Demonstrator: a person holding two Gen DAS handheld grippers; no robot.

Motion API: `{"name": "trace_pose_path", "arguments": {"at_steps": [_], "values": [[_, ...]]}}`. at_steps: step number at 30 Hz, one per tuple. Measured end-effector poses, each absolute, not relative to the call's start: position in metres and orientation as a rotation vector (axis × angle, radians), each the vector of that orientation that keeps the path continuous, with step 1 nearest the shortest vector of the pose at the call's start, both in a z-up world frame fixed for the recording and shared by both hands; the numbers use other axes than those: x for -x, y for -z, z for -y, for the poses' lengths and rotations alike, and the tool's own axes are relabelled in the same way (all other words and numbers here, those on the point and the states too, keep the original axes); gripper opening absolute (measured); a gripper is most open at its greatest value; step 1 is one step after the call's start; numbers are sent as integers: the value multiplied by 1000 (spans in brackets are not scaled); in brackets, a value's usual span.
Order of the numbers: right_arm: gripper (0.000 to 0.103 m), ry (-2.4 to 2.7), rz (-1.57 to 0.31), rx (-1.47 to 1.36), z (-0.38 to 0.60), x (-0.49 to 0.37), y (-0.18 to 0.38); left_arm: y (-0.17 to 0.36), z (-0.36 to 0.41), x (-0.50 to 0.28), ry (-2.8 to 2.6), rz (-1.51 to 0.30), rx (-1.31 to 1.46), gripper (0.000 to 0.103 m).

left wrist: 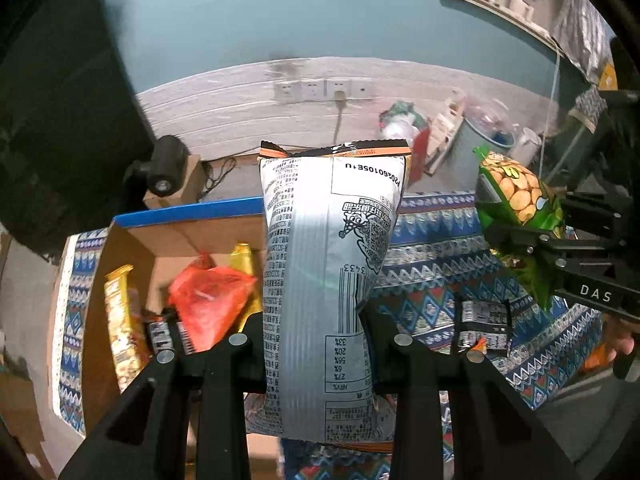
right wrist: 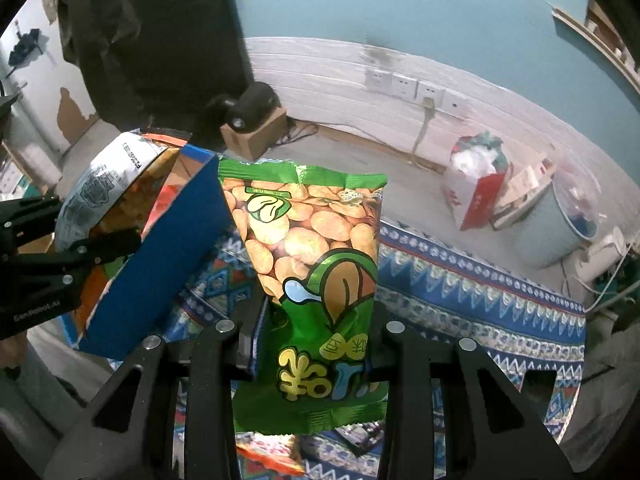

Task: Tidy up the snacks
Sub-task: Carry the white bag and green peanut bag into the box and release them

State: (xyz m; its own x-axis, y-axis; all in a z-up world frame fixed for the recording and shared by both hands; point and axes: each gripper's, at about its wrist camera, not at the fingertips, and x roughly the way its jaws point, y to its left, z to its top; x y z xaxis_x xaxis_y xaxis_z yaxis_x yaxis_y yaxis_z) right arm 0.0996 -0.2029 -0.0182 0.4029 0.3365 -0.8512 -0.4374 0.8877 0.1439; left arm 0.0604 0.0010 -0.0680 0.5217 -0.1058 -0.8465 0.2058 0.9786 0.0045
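Silver chip bag (left wrist: 328,280) upright, pinched in left claw (left wrist: 316,344), held above near wall of blue-rimmed cardboard box (left wrist: 188,210); red packet (left wrist: 208,304) and gold packets (left wrist: 120,336) inside box. Green bean-snack bag (right wrist: 316,280) upright, pinched in right claw (right wrist: 308,340), over patterned cloth surface (right wrist: 480,280), just right of box. Small dark packet (left wrist: 484,326) lies flat on cloth, open cloth around it

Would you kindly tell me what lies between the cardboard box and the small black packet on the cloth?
In the left wrist view, only the silver bag held in the left claw.
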Motion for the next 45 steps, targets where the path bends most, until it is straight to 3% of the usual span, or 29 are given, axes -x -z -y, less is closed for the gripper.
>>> {"name": "trace_pose_path", "arguments": {"at_steps": [26, 28, 31, 33, 34, 45], "values": [[34, -644, -1040, 168, 77, -113, 9, 108, -111, -47, 27, -1109, 13, 34], [34, -654, -1044, 173, 69, -113, 11, 113, -116, -48, 12, -1129, 14, 37], [34, -667, -1052, 177, 58, -113, 13, 116, -123, -49, -13, -1144, 3, 51], [34, -677, -1058, 177, 52, -115, 15, 115, -127, -48, -24, -1138, 6, 71], [34, -681, -1060, 178, 49, -116, 16, 114, -129, -48, -26, -1136, 9, 73], [34, -728, -1090, 180, 7, -119, 26, 101, -161, -43, -90, -1111, 69, 73]]}}
